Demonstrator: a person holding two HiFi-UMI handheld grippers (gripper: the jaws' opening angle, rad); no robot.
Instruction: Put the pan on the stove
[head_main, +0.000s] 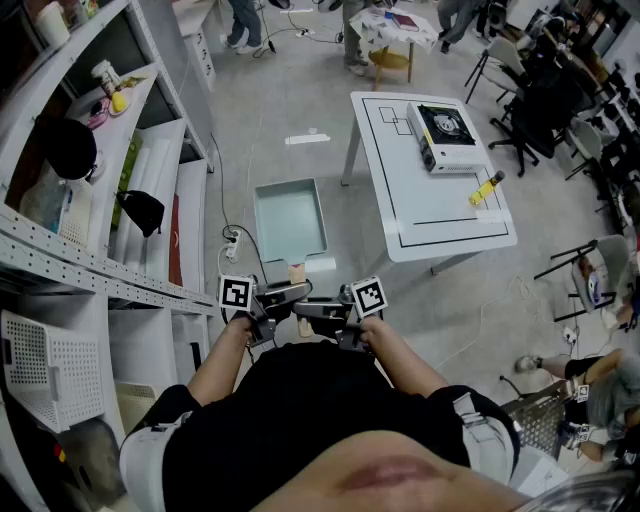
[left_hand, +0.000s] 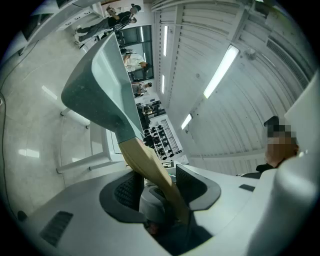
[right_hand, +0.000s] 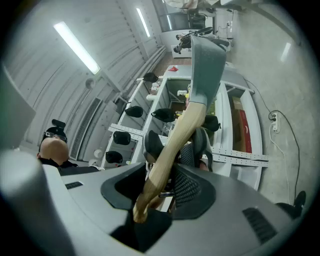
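Observation:
A square teal pan (head_main: 290, 220) with a wooden handle (head_main: 297, 272) hangs in the air in front of me, above the floor. My left gripper (head_main: 283, 297) and right gripper (head_main: 318, 309) face each other from either side, both shut on the handle. In the left gripper view the handle (left_hand: 150, 165) runs between the jaws of the left gripper (left_hand: 156, 186), and the pan (left_hand: 102, 95) rises beyond. The right gripper (right_hand: 167, 176) clamps the handle (right_hand: 172, 145) too, pan (right_hand: 206, 65) above. The portable stove (head_main: 445, 130) stands on the white table (head_main: 400, 215), ahead and to the right.
A yellow-handled tool (head_main: 485, 188) lies on the table near the stove. Metal shelves (head_main: 90, 200) with bags and boxes run along my left. A cable and power strip (head_main: 232, 240) lie on the floor. Chairs and people are at the right and far end.

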